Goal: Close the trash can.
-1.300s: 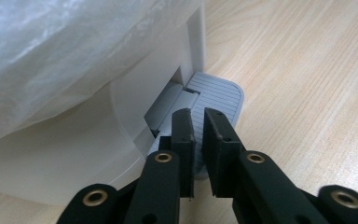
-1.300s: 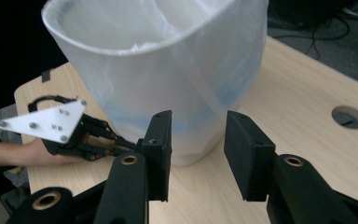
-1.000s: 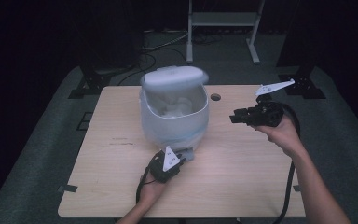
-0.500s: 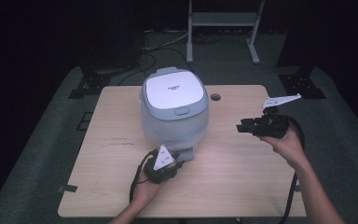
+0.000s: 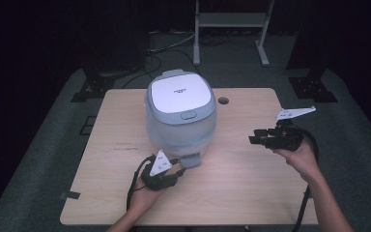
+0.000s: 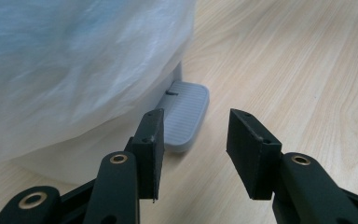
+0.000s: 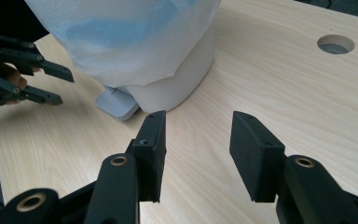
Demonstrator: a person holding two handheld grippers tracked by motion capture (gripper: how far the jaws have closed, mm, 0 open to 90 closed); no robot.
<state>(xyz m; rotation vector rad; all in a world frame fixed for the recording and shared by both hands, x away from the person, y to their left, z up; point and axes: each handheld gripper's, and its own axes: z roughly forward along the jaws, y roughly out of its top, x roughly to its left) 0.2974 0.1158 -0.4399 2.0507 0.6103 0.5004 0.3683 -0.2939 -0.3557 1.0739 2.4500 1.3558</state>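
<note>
Dark room, wood table (image 5: 251,193): lidded white pedal bin (image 5: 181,116) w/ liner near back edge; left gripper (image 6: 193,144) jaws just opening, right gripper (image 7: 198,149) jaws parted, both empty.

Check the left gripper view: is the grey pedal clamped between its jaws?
No, the left gripper is open with empty air between its jaws, and the grey pedal lies beyond them on the table.

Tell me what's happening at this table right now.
A person works on a small pedal bin lined with a white bag, a claw in each hand. The lid is shut. The left claw sits just short of the grey foot pedal; its jaws have just been opening, nothing between them. The right claw hovers open over the wooden table, to the bin's right.
</note>
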